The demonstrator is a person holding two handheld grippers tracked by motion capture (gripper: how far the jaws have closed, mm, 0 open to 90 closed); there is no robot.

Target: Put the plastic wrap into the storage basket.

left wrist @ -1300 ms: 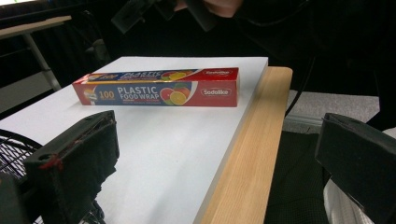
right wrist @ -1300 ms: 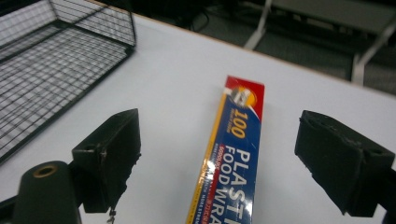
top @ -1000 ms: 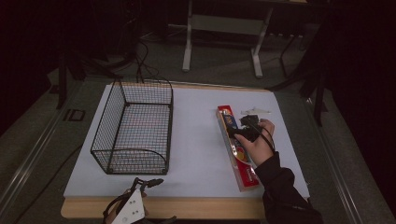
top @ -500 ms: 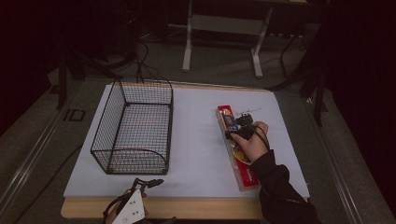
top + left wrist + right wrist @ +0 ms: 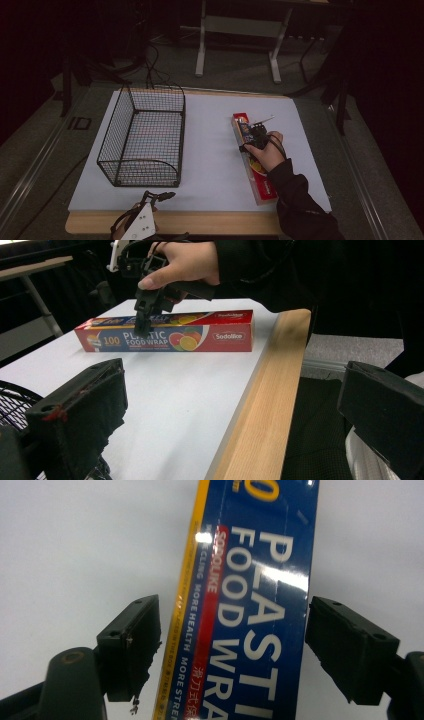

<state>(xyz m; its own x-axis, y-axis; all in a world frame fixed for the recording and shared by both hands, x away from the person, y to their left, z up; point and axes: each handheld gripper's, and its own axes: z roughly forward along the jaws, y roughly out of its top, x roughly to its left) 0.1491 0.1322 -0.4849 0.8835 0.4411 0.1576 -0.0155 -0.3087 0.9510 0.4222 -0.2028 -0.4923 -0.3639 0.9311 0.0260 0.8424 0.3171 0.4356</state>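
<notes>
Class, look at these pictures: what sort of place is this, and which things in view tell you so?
Probably a test or recording workspace, not a kitchen: a white-topped table holding just a wire basket and plastic wrap box, with trailing floor cables.

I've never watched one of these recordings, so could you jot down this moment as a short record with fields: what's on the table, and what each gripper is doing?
Table: white top with a wooden front edge
Box: long red and blue plastic food wrap box, lying flat at the right side
Basket: black wire basket, on the left, apart from the box
Right gripper: right gripper straddles the box from above; jaws have just been closing, small gaps remain at both pads
Left gripper: left gripper open, nothing between its jaws, at the table's front edge
</notes>
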